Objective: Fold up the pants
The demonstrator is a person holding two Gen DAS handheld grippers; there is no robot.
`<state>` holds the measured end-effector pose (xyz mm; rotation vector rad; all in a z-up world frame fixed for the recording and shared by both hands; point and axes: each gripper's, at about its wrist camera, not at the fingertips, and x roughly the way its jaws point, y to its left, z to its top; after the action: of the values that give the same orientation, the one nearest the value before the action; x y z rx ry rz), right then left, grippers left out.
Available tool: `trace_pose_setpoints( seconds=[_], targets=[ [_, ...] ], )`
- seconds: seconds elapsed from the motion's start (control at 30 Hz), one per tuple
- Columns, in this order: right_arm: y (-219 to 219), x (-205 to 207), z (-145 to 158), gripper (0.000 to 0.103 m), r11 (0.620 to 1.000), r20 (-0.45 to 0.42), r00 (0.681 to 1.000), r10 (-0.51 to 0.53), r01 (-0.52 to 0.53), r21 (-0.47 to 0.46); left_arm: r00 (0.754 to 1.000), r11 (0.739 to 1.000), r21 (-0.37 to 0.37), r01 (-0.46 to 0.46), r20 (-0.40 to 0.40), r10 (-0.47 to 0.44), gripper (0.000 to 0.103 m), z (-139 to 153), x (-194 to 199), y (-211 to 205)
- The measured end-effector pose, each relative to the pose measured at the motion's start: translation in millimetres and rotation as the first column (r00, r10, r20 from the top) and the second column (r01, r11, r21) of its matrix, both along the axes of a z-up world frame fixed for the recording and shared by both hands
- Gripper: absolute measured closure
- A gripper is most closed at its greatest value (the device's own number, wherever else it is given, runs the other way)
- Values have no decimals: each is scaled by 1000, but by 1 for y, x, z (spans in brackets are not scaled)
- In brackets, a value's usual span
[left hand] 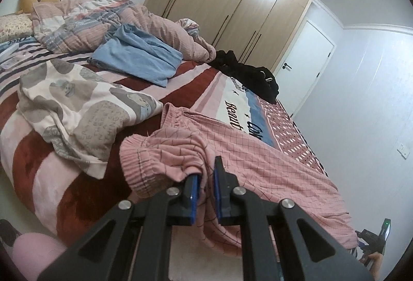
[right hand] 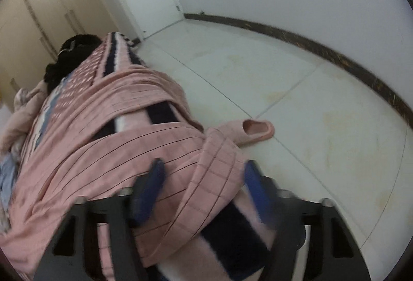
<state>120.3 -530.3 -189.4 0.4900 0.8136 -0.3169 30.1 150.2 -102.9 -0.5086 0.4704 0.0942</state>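
Note:
Pink checked pants (left hand: 258, 151) lie across the near corner of the bed, their legs running off to the right and over the edge. My left gripper (left hand: 206, 172) is shut on a bunched fold near the elastic waistband, which is lifted slightly off the blanket. In the right wrist view the pants (right hand: 124, 141) drape over the bed's edge. My right gripper (right hand: 204, 173) points down over one pant leg end. Its blue pads (right hand: 152, 177) stand apart on either side of the cloth and do not pinch it.
The striped blanket (left hand: 51, 164) also carries a white and grey patterned garment (left hand: 77, 110), a blue garment (left hand: 139, 56), a black garment (left hand: 253, 74) and a rumpled quilt (left hand: 103, 20). Behind stand a wardrobe (left hand: 232, 2) and a door (left hand: 302, 61). A pink slipper (right hand: 255, 130) lies on the tiled floor (right hand: 309, 100).

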Motion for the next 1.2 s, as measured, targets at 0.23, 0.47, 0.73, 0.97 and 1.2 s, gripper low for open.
trace_pose_setpoints(
  seconds=[0.23, 0.47, 0.73, 0.97, 1.2],
  targets=[
    [-4, -24, 1, 101, 993, 25, 996, -88, 90, -77, 1000, 1000, 21, 1, -10, -1, 95, -1, 5, -6],
    [-45, -66, -24, 100, 985, 21, 986, -167, 165, 53, 1000, 999, 34, 5, -25, -4, 95, -2, 3, -7],
    [-43, -34, -10, 44, 983, 45, 997, -62, 53, 178, 999, 999, 32, 9, -43, -8, 95, -4, 6, -8],
    [-2, 0, 18, 27, 998, 70, 997, 15, -19, 60, 999, 999, 34, 9, -48, -7, 95, -5, 7, -10],
    [31, 17, 13, 26, 992, -59, 998, -7, 0, -126, 999, 1000, 21, 15, -50, -14, 95, -6, 6, -7]
  ],
)
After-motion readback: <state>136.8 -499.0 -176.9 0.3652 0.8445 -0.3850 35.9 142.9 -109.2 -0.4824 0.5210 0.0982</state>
